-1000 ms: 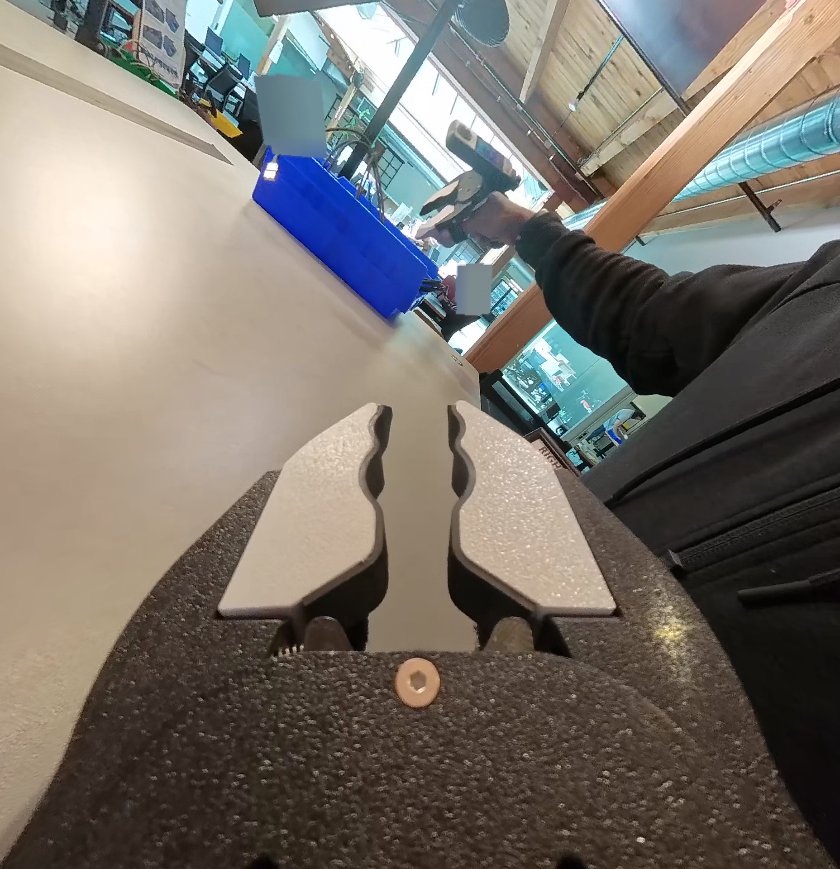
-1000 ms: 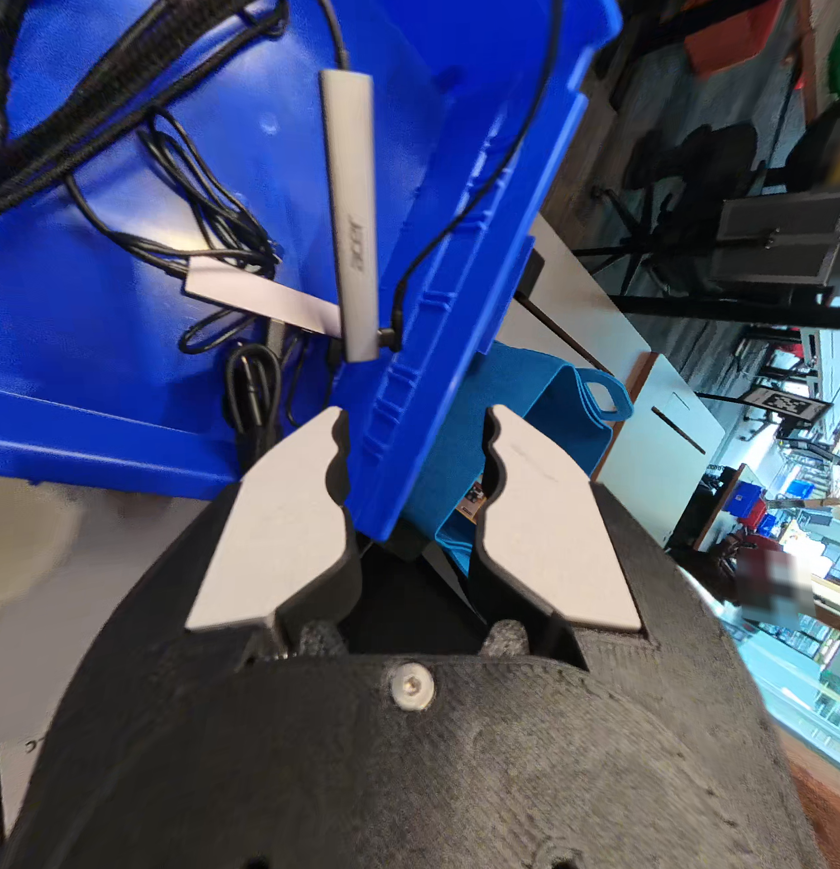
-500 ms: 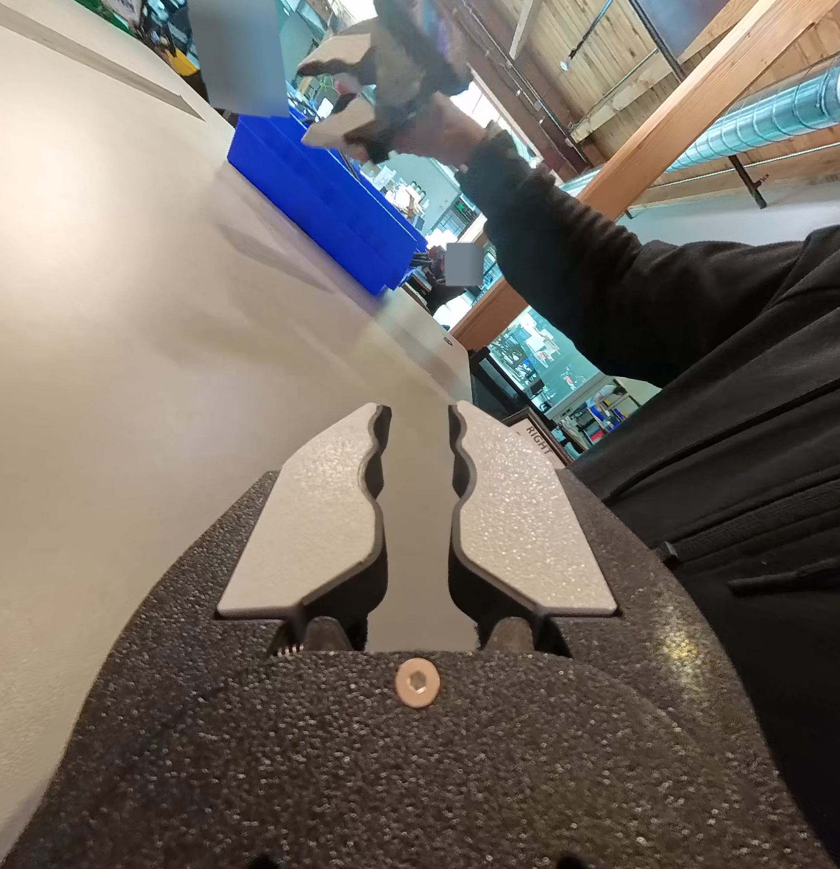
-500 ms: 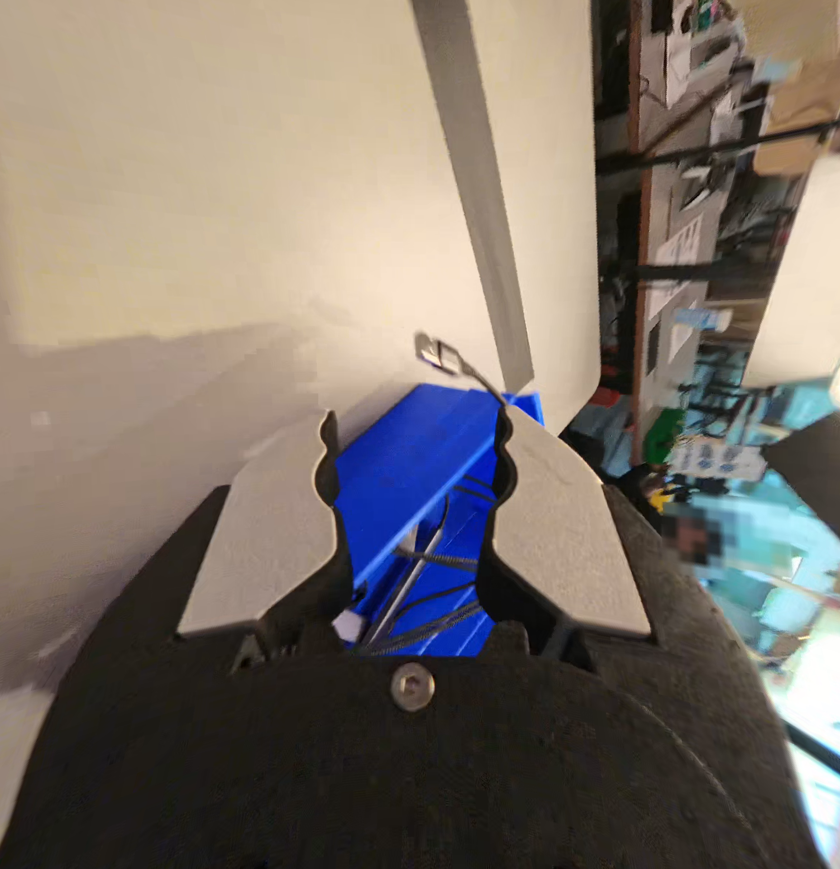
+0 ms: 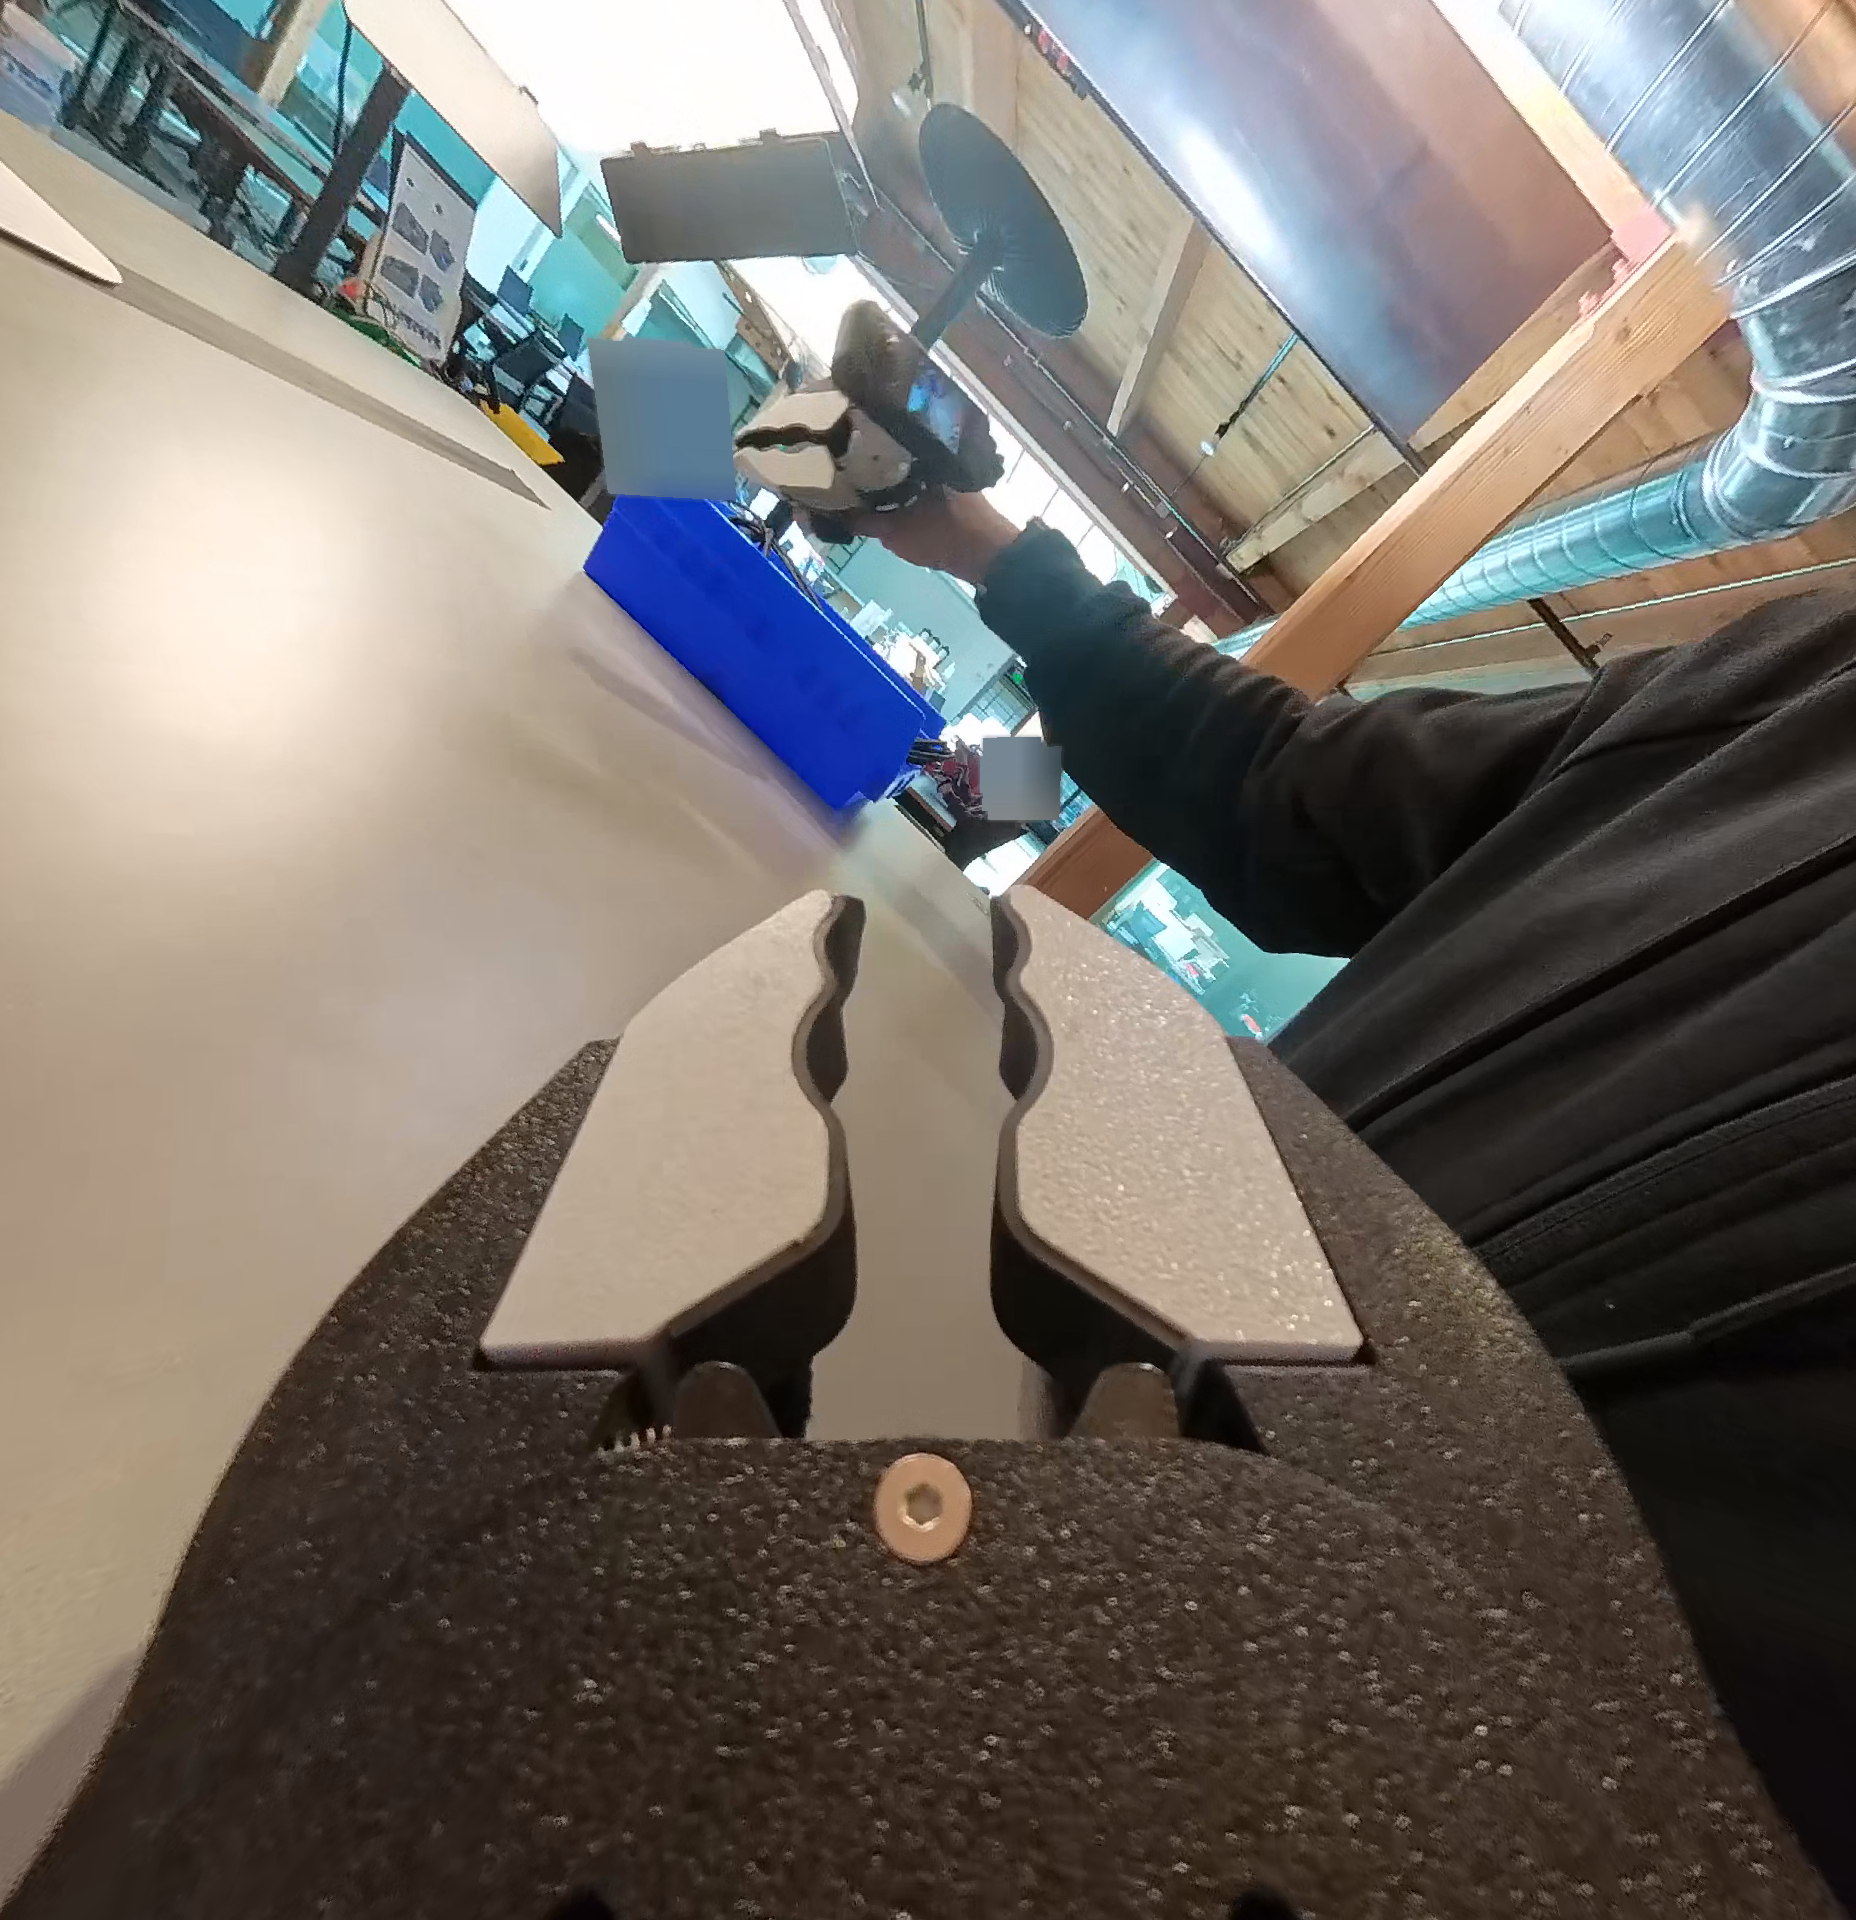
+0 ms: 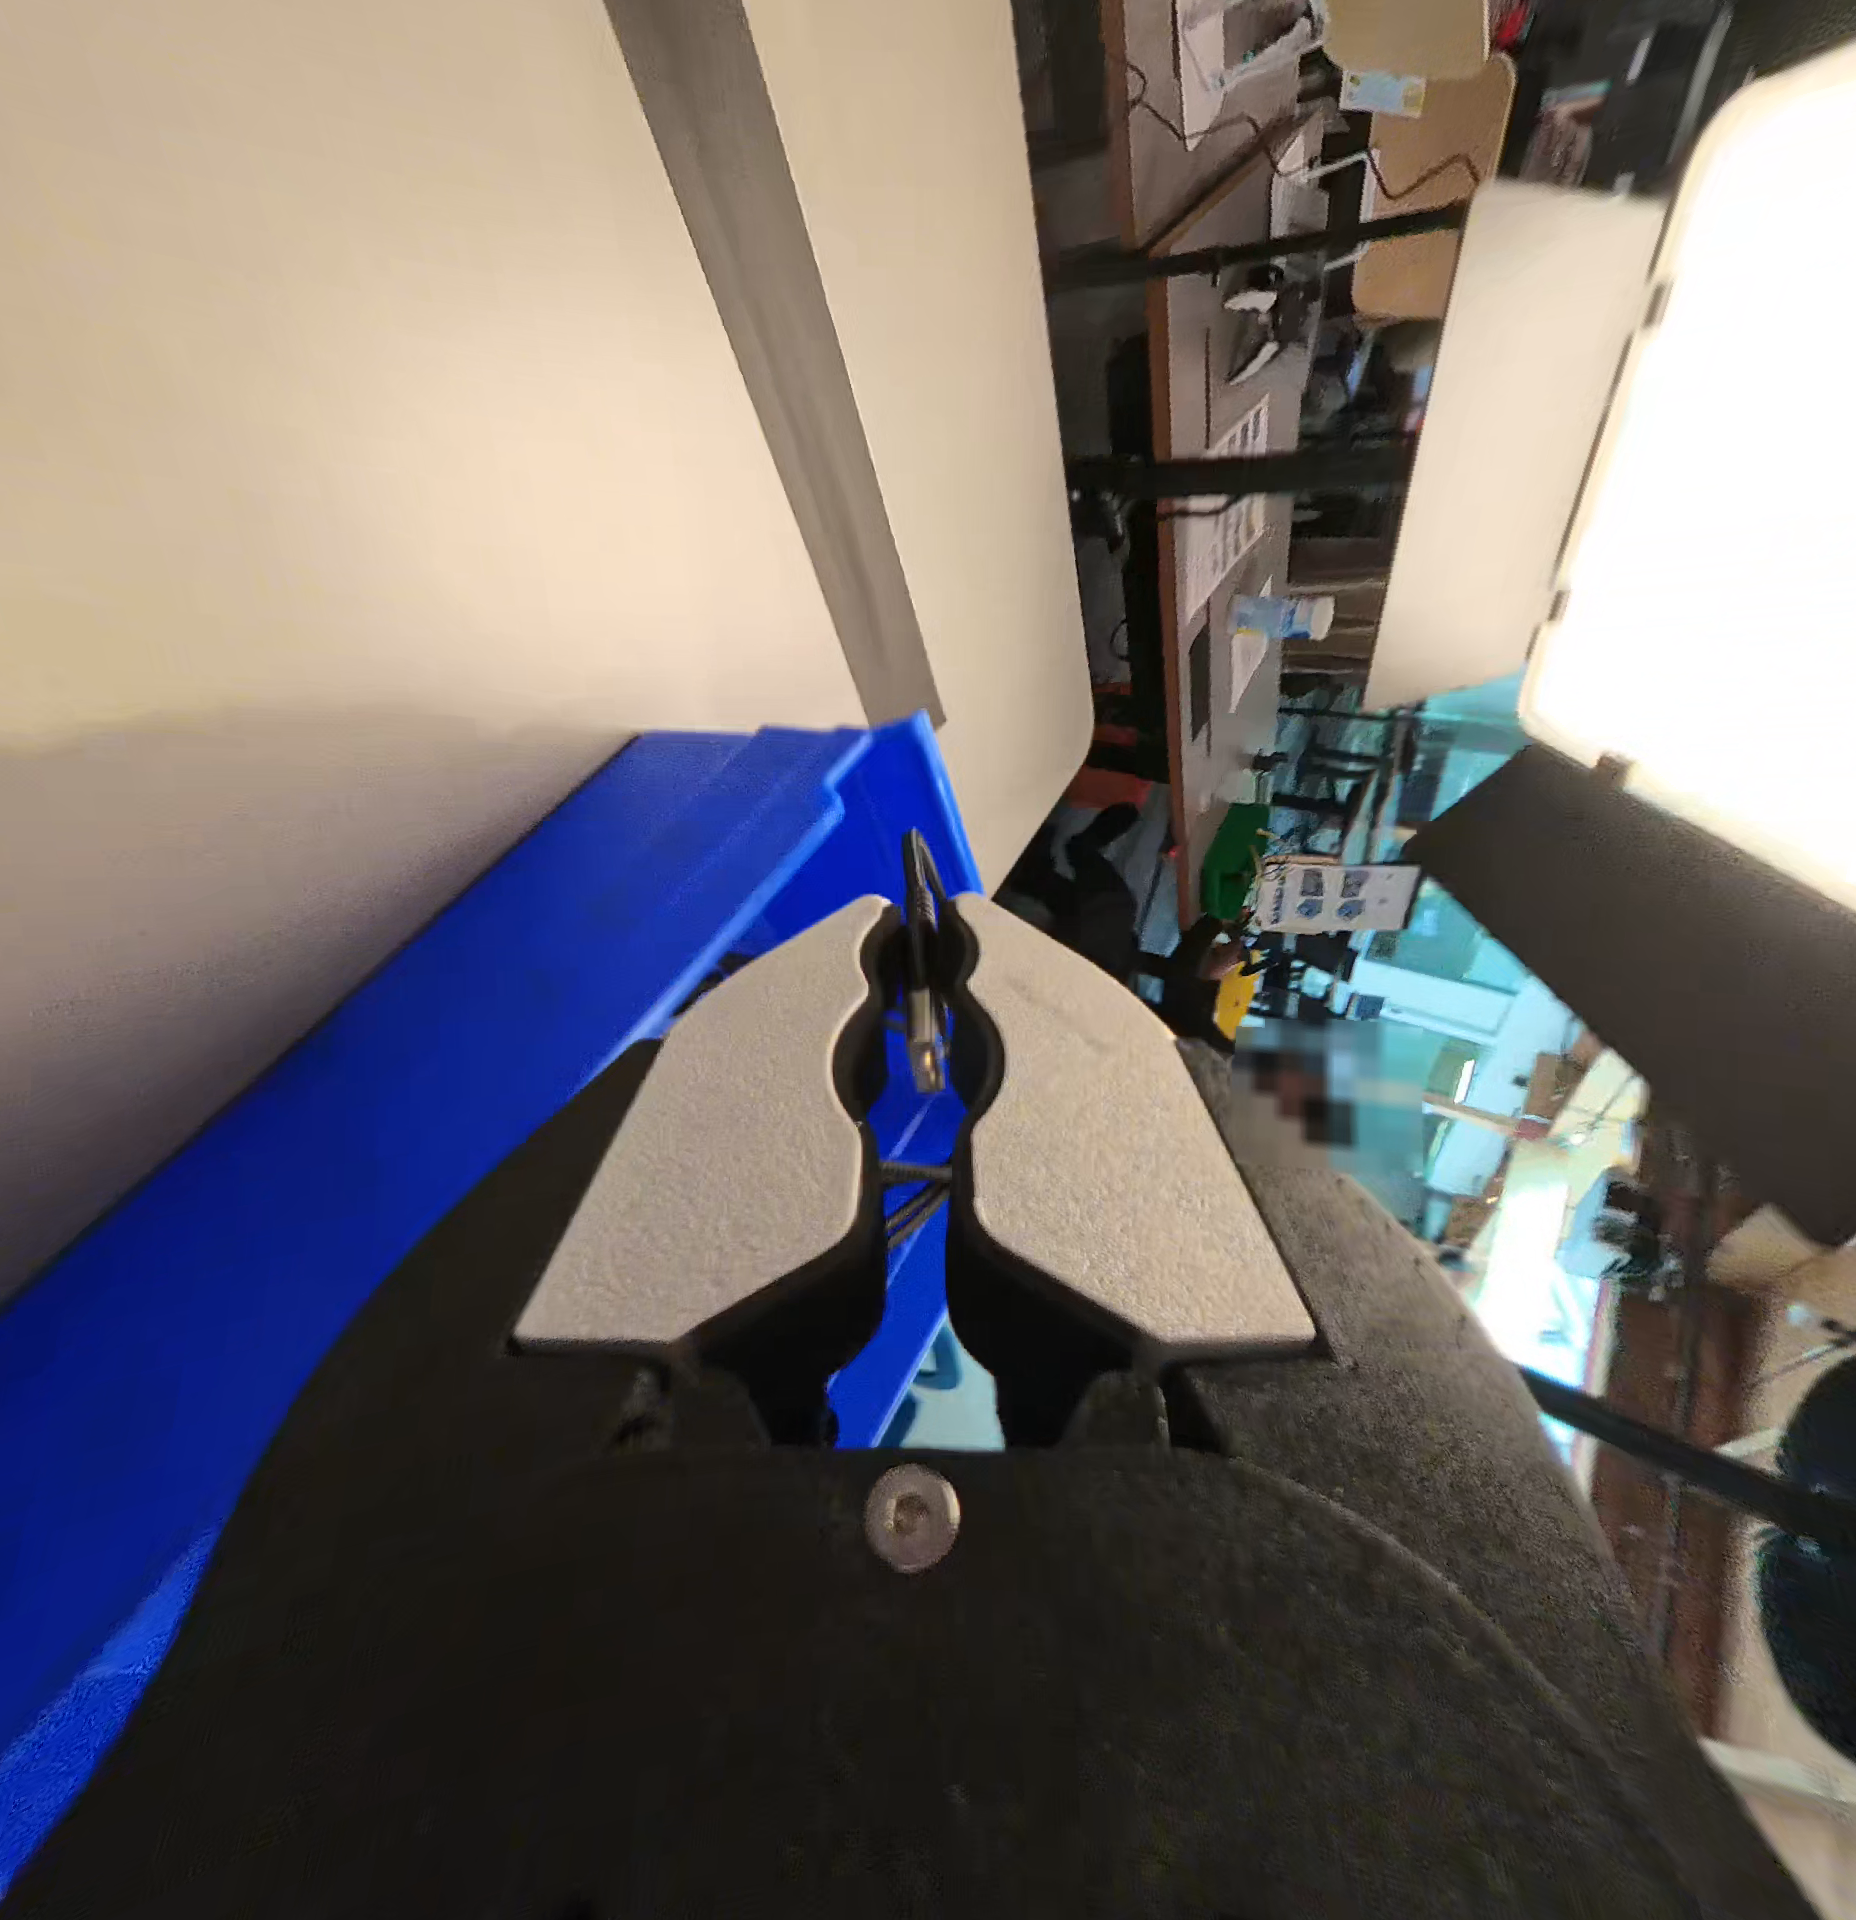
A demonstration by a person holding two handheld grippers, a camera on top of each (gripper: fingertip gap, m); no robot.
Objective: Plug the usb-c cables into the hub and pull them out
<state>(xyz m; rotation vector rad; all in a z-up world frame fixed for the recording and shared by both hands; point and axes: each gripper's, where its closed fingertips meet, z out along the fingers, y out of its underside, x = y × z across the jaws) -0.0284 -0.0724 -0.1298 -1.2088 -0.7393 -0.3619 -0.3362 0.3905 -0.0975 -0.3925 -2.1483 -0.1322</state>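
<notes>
My right gripper [image 6: 924, 914] is shut on a black USB-C cable [image 6: 916, 883]. Its silver plug [image 6: 926, 1049] points back toward the camera between the fingers. It hangs above the blue bin [image 6: 488, 1039], where more cables show. In the left wrist view the right gripper [image 5: 799, 457] is held high over the far end of the blue bin [image 5: 758, 644]. My left gripper [image 5: 924, 914] is open with a narrow gap and empty, low over the white table [image 5: 280, 831]. The hub is not in view.
A grey seam strip [image 6: 778, 364] runs across the table beyond the bin. The person's black sleeve [image 5: 1215, 748] and jacket [image 5: 1578, 1091] fill the right of the left wrist view. Other desks and a light panel [image 6: 1734, 468] lie past the table edge. Left tips to right tips: about 55 cm.
My right gripper swung up from inside the bin, closed on the cable end and now holds it above the bin. My left gripper has barely moved.
</notes>
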